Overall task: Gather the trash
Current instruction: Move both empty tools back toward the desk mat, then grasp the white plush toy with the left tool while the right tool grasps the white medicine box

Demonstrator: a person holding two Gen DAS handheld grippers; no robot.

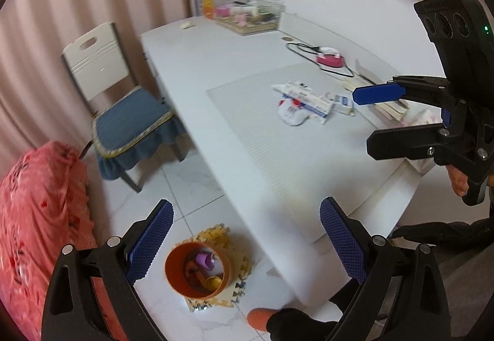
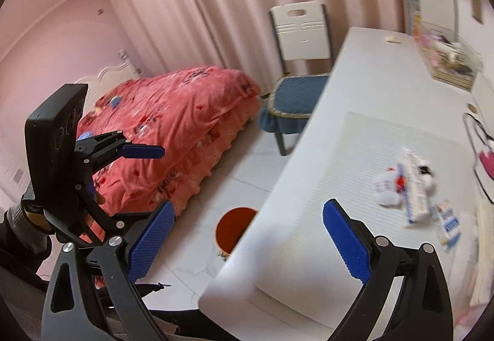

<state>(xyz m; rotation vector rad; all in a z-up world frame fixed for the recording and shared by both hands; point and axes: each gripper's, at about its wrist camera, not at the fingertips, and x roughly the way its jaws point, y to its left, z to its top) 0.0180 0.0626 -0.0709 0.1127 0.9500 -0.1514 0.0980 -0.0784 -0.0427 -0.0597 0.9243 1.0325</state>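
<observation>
**Both grippers empty above the desk, litter still waiting on the mat**

The left gripper (image 1: 247, 243) has its blue pads spread wide with nothing between them; through the gap show the desk edge and the floor. The right gripper (image 2: 248, 243) is the same: pads far apart and empty, hanging over the near corner of the white desk (image 1: 191, 54).

The desk serves as the landmark. On its grey mat (image 1: 247, 112), towards the middle of the desk, lies the remaining trash: a crumpled white wrapper (image 1: 291, 114) with red print, a long white-and-blue packet (image 1: 305, 100) lying across it, and a small blue-and-white carton (image 1: 344, 103) just beside that. All three are well apart from either gripper.

On the floor beside the desk's near end, on a yellow foam tile, stands the round orange bin (image 1: 197, 270). It already holds several items: a pale purple piece, a yellow one and some orange-brown scraps, though what each is cannot be told. So part of the collecting looks done, and three pieces seem left.

At the desk's far end sits a clear tray (image 1: 250, 14) of small pink and white things, probably belongings rather than litter. A pink device with a black cord lies beyond the mat.
</observation>
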